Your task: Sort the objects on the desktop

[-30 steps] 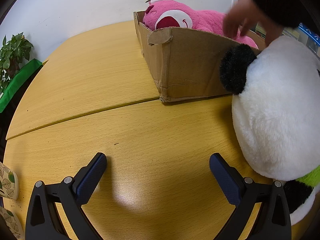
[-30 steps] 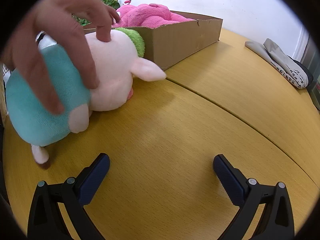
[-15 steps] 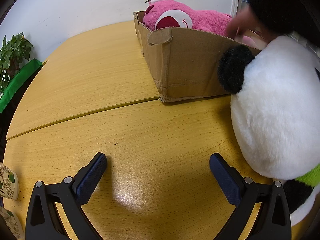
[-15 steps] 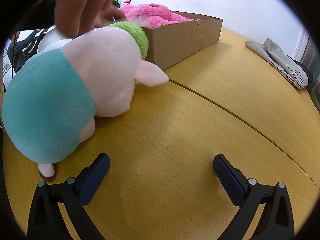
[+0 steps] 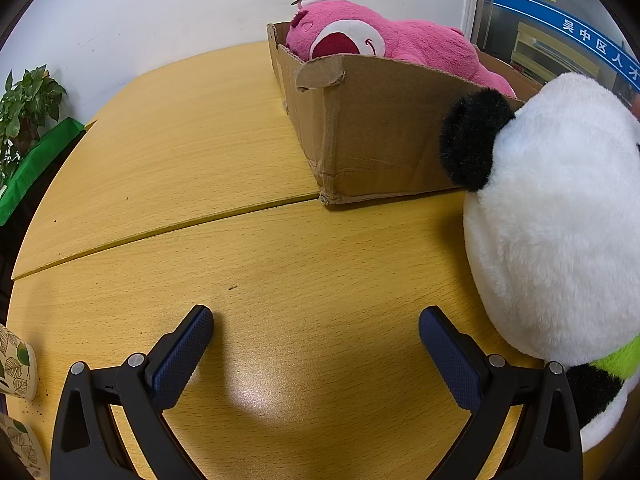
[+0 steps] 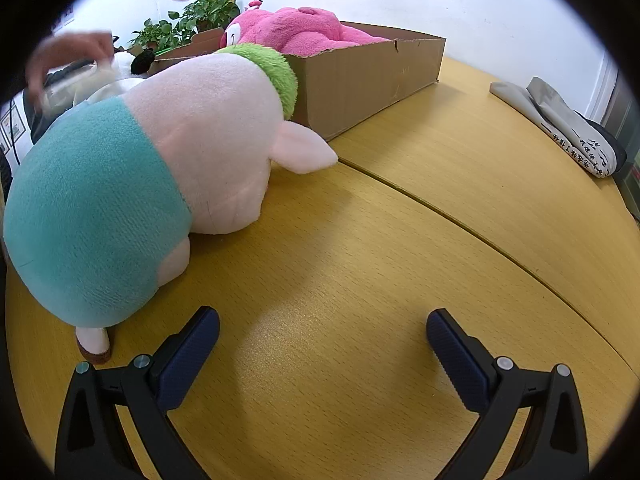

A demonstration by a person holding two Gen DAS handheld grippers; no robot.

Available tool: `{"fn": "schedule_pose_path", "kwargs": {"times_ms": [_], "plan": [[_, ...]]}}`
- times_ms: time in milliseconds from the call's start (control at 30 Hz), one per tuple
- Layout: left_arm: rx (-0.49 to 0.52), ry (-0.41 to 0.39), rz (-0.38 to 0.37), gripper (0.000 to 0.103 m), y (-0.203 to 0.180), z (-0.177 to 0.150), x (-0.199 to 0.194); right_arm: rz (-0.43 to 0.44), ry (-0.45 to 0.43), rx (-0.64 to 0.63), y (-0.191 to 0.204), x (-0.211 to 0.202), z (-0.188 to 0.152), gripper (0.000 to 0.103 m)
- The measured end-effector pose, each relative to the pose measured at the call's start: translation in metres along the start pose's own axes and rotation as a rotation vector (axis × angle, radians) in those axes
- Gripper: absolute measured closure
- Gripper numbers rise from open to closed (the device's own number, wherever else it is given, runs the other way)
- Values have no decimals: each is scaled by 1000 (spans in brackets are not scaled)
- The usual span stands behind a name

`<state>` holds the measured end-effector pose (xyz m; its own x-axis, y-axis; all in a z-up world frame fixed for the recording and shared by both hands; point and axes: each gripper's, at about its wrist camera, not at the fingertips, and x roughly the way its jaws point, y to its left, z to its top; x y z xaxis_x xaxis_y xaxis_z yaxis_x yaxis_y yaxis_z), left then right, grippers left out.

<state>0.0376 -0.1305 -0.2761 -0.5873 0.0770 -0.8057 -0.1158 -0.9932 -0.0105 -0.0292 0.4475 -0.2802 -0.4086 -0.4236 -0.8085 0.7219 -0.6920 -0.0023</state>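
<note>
Left claw: jaws stood wide apart, nothing between them, low over bare wood of the desk. Blue ribbed pads on black arms.

Right claw: likewise spread wide and empty, over the desk's yellow wood surface, with a seam line running across ahead of it.

Cardboard box: stood on the far part of the desk, beyond the seam, open-topped, one corner flap torn and curled.

Pink plush bear: lay inside the cardboard box, its head risen above the rim, a small pink ornament on top.

Panda plush: white body, black ear, bright green band near the lower edge; sat on the desk just beside the left claw's right finger and against the front wall of the box.

Pig plush: pale pink, teal garment, green tuft on the head; rested on the desk left of the right claw, the tuft close to the box wall, one ear pointed toward the seam.

Hand: blurred, at the upper left of the right wrist view, above the pig plush, not touching it.

Potted plant: at the desk's left edge.

Folded grey bag: printed lettering, far right of the desk.

Leaf-patterned cup: at the lower left edge.
</note>
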Motion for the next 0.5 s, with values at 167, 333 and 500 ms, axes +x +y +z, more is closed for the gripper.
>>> {"fn": "schedule_pose_path", "kwargs": {"times_ms": [167, 333, 500], "plan": [[-1, 0, 1, 0, 0, 0, 1, 0, 0, 0, 0, 0, 0, 0], [-1, 0, 1, 0, 1, -1, 2, 0, 0, 0, 0, 0, 0, 0], [-1, 0, 0, 0, 1, -1, 2, 0, 0, 0, 0, 0, 0, 0]]}}
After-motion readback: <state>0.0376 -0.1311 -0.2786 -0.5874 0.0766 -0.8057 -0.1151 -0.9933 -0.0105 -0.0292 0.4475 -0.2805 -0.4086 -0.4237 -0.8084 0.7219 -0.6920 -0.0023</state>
